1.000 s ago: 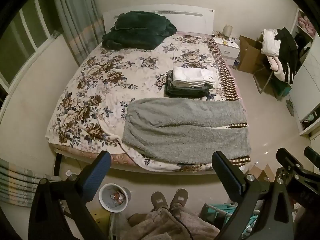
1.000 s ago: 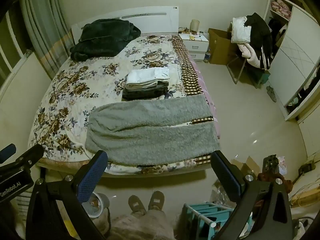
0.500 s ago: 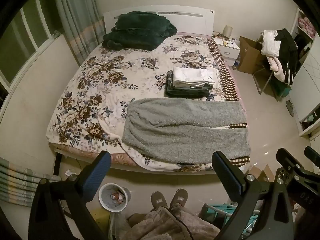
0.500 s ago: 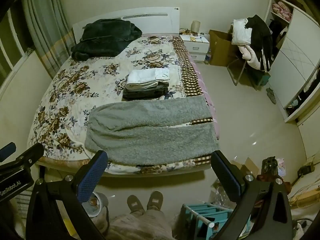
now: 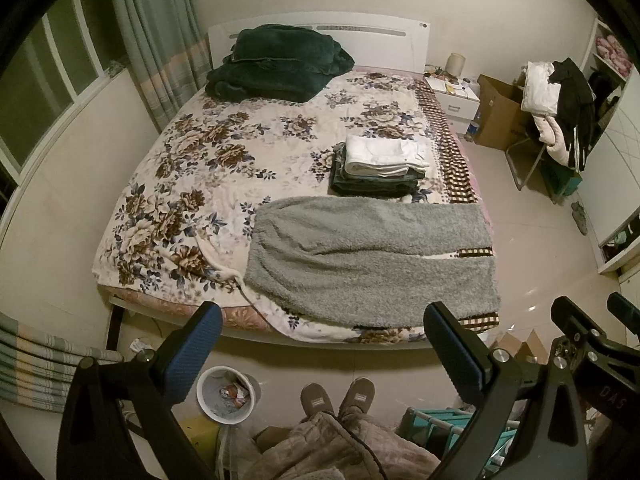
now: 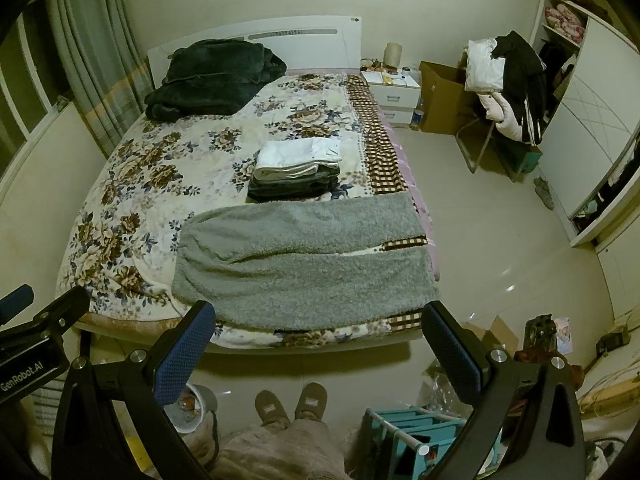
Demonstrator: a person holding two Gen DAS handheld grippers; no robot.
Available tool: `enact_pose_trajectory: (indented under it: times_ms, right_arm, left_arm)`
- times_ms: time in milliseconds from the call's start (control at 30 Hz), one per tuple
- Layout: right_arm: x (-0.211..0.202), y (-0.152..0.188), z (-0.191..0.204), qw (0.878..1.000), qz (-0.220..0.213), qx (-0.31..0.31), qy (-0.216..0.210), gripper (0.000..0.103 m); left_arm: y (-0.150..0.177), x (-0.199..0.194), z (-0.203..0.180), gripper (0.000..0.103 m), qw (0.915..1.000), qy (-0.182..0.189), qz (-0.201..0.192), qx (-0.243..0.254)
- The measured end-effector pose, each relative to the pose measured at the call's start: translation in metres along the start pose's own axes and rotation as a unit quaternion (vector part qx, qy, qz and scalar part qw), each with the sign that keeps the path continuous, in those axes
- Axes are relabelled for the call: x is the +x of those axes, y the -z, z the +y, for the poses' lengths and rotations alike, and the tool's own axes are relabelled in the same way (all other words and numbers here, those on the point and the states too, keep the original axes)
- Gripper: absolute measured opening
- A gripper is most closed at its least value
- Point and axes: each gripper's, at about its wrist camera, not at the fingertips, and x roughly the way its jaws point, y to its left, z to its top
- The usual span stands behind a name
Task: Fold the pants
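Grey fleece pants [image 5: 368,256] lie flat across the near end of the floral bed [image 5: 192,184], waist to the left, both legs side by side reaching the right edge. They also show in the right wrist view [image 6: 304,264]. My left gripper [image 5: 320,344] is open and empty, held above the floor in front of the bed's foot. My right gripper [image 6: 316,344] is open and empty at the same height, to the right of the left one.
A stack of folded clothes [image 5: 380,168] sits just beyond the pants. A dark green blanket [image 5: 280,64] lies at the headboard. A waste bin [image 5: 226,398], slippered feet [image 5: 338,398] and a teal rack [image 6: 416,432] are on the floor below. A clothes-laden chair [image 6: 508,92] stands right.
Both views have shifted only slightly. The pants and both open grippers are as before.
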Motion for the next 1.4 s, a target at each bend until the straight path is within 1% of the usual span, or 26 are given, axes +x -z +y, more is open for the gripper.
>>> enact_pose_trajectory:
  times_ms: [567, 833, 1033, 1100, 1133, 1400]
  right_arm:
    - [-0.003, 0.002, 0.001, 1.0, -0.004, -0.001, 0.0, 0.103]
    - [-0.013, -0.003, 0.006, 1.0, -0.004, -0.003, -0.001, 0.103]
    - [-0.013, 0.001, 0.008, 1.0, -0.004, -0.006, -0.004, 0.103]
    - [-0.014, 0.001, 0.009, 1.0, -0.004, -0.009, -0.004, 0.103]
    - [-0.015, 0.001, 0.008, 1.0, -0.003, -0.01, -0.005, 0.103]
    - [-0.012, 0.0, 0.009, 1.0, -0.003, -0.012, -0.009, 0.103]
  left_arm:
    - [-0.002, 0.002, 0.002, 0.103, 1.0, 0.001, -0.002, -0.001]
    - [-0.001, 0.002, 0.002, 0.103, 1.0, 0.001, -0.002, -0.001]
    - [-0.004, -0.003, 0.005, 0.103, 1.0, 0.002, 0.002, -0.004]
    - [-0.003, -0.001, 0.004, 0.103, 1.0, 0.002, 0.001, -0.003]
    - [0.002, -0.007, 0.001, 0.103, 1.0, 0.001, 0.0, -0.005]
    - [0.002, -0.009, 0.004, 0.103, 1.0, 0.003, 0.0, -0.005]
